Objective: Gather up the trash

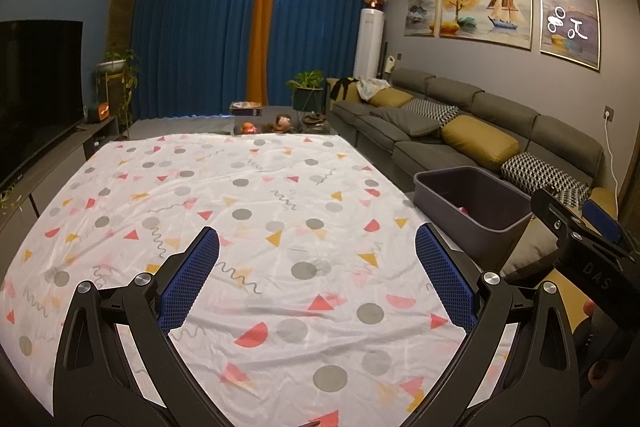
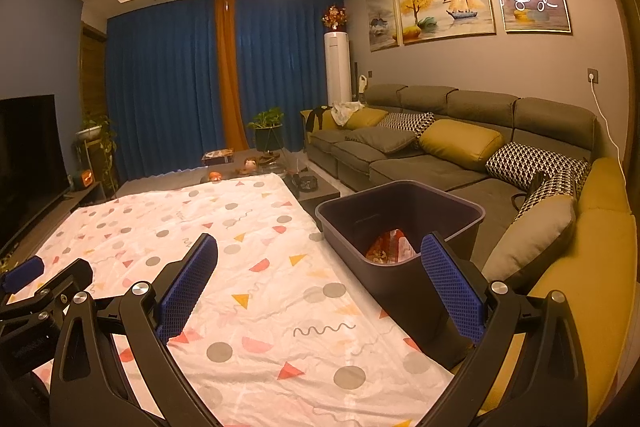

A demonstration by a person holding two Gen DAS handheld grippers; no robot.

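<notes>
A dark purple bin (image 2: 400, 227) stands at the right edge of a table covered by a white patterned cloth (image 2: 224, 251). Inside it lies a red and orange snack wrapper (image 2: 390, 247). The bin also shows in the left wrist view (image 1: 472, 205), with a bit of pink inside. My right gripper (image 2: 320, 267) is open and empty, above the cloth just left of the bin. My left gripper (image 1: 316, 259) is open and empty above the cloth (image 1: 240, 211). No loose trash shows on the cloth.
A grey sofa (image 2: 440, 155) with yellow and patterned cushions runs along the right, close behind the bin. A low table with small items (image 1: 280, 125) stands beyond the cloth. A TV (image 1: 36, 87) on a console is at the left. Blue curtains hang at the back.
</notes>
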